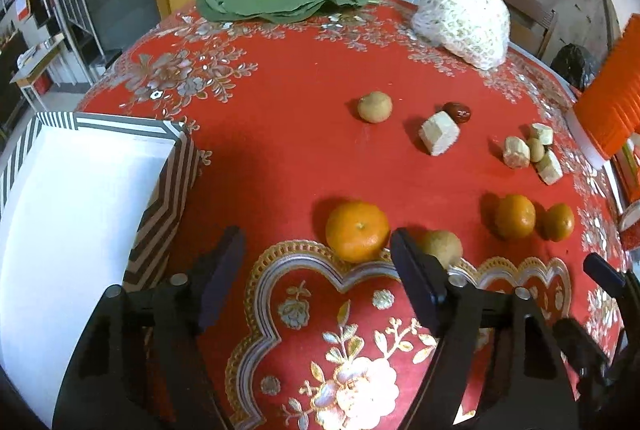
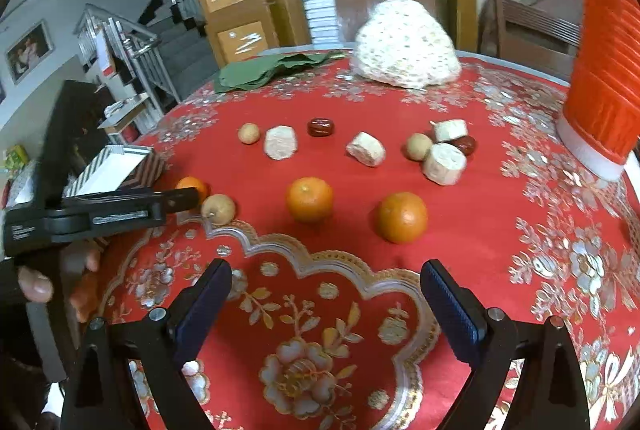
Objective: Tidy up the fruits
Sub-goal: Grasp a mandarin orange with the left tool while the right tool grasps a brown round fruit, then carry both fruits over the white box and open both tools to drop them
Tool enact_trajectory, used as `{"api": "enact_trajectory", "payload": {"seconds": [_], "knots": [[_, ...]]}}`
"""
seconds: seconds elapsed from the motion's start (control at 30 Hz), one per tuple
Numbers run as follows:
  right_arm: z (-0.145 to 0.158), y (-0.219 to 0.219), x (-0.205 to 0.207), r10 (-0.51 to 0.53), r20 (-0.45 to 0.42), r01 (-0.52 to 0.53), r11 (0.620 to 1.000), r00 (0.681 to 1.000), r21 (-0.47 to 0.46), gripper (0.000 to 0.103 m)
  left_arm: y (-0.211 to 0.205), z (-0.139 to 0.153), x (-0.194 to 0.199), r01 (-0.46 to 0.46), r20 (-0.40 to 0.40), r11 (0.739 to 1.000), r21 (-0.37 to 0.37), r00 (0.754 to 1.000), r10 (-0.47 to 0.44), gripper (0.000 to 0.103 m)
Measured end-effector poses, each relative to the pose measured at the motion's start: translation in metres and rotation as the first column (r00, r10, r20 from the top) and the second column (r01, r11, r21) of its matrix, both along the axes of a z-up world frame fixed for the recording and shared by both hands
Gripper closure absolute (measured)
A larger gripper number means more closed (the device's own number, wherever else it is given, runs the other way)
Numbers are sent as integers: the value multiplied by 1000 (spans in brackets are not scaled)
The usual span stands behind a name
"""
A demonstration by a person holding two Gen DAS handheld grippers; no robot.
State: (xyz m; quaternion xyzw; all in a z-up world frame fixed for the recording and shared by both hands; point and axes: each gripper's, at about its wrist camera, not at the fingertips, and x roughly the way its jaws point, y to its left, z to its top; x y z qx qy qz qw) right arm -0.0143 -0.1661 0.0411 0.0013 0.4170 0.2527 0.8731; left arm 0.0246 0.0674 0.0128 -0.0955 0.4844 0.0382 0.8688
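On the red flowered tablecloth lie three oranges (image 1: 357, 230) (image 1: 515, 216) (image 1: 559, 222), small brown round fruits (image 1: 375, 106) (image 1: 442, 246), a red date (image 1: 457, 111) and pale chunks (image 1: 439, 132). My left gripper (image 1: 316, 232) is open just above the cloth. The nearest orange sits right ahead of its tips, close to the right finger, and no pad presses on it. From the right wrist view that gripper (image 2: 176, 198) shows side-on beside this orange (image 2: 192, 186). My right gripper (image 2: 326, 266) stands open and empty, short of two oranges (image 2: 309, 199) (image 2: 402, 216).
A striped box (image 1: 120, 122) with a white inside stands at the table's left edge. A white foam net (image 1: 464, 14) and a green cloth (image 1: 276, 2) lie at the far side. A ribbed orange-red cylinder (image 2: 604, 70) stands at the right. A person's hand (image 2: 36, 286) holds the left gripper.
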Motion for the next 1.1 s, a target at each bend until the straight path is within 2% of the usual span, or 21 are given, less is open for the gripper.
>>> {"api": "enact_trajectory", "payload": {"seconds": [0.13, 0.2, 0.23, 0.27, 0.3, 0.37, 0.67, 0.73, 0.8, 0.87, 1.1], "knots": [[3, 22, 0, 88, 10, -88, 996, 996, -11, 17, -3, -2, 4, 3, -5, 1000, -4, 1000, -3, 36], [2, 34, 1, 130, 10, -130, 991, 992, -13, 26, -4, 0, 4, 11, 2, 1000, 4, 1000, -11, 50], [1, 40, 2, 149, 9, -149, 989, 989, -18, 28, -4, 1, 4, 15, 1, 1000, 1, 1000, -15, 64], [-1, 45, 3, 165, 5, -165, 986, 986, -25, 32, -4, 1, 4, 16, 0, 1000, -4, 1000, -16, 72], [-2, 51, 5, 182, 3, -182, 983, 983, -32, 37, -2, 2, 3, 13, -6, 1000, -14, 1000, -14, 72], [-4, 63, 7, 212, 4, -212, 976, 977, -47, 40, 4, 4, -1, 4, -7, 999, -49, 1000, -5, 72], [-4, 100, 23, 296, 34, -293, 953, 954, -77, 41, 14, 39, -33, 0, 62, 996, -85, 998, 5, 72], [-9, 108, 30, 303, 24, -300, 950, 953, -91, 47, 16, 43, -39, 1, 62, 996, -90, 998, 4, 72], [-17, 116, 36, 311, -6, -310, 944, 950, -112, 68, 18, 48, -46, 9, 65, 996, -93, 998, -3, 72], [-22, 121, 37, 325, -12, -323, 935, 946, -145, 75, 19, 53, -51, 10, 69, 996, -89, 998, -4, 72], [-11, 114, 29, 315, 3, -311, 939, 949, -150, 75, 30, 67, -68, -4, 95, 997, -71, 995, 11, 72]]}}
